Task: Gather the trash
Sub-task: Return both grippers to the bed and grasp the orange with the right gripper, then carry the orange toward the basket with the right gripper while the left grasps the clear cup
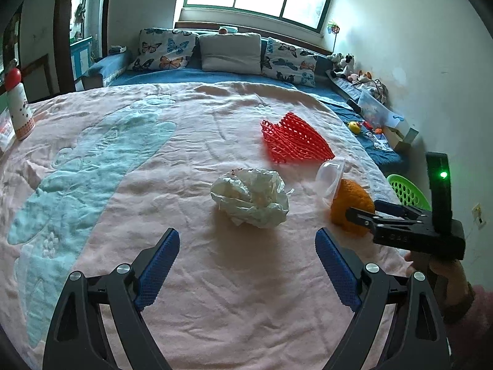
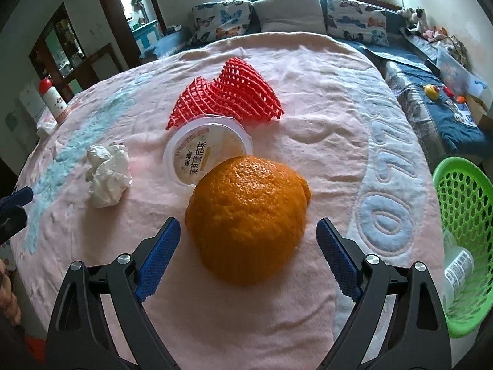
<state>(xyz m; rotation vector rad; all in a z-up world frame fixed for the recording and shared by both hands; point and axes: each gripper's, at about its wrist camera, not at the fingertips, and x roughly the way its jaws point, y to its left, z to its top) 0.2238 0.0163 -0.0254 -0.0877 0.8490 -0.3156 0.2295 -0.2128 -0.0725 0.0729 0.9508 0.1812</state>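
Note:
On the pink blanket point(image 1: 215, 293) lie a crumpled white paper point(image 1: 251, 197), a red foam net point(image 1: 295, 140), a clear lidded plastic cup point(image 1: 331, 178) and an orange point(image 1: 348, 197). My left gripper point(image 1: 248, 240) stands open just short of the paper, with nothing between its fingers. In the right wrist view my right gripper point(image 2: 248, 228) is open around the orange point(image 2: 246, 219), and its blue pads stand clear of the peel on both sides. The cup point(image 2: 206, 154) leans against the orange's far side, with the net point(image 2: 228, 98) behind it and the paper point(image 2: 107, 178) to the left.
A green plastic basket point(image 2: 465, 215) stands off the bed's right edge with a white bottle point(image 2: 456, 268) inside. A white bottle with a red cap point(image 1: 18, 104) stands at the far left. Pillows point(image 1: 231, 52) line the back, and toys and boxes point(image 1: 369, 104) fill the right ledge.

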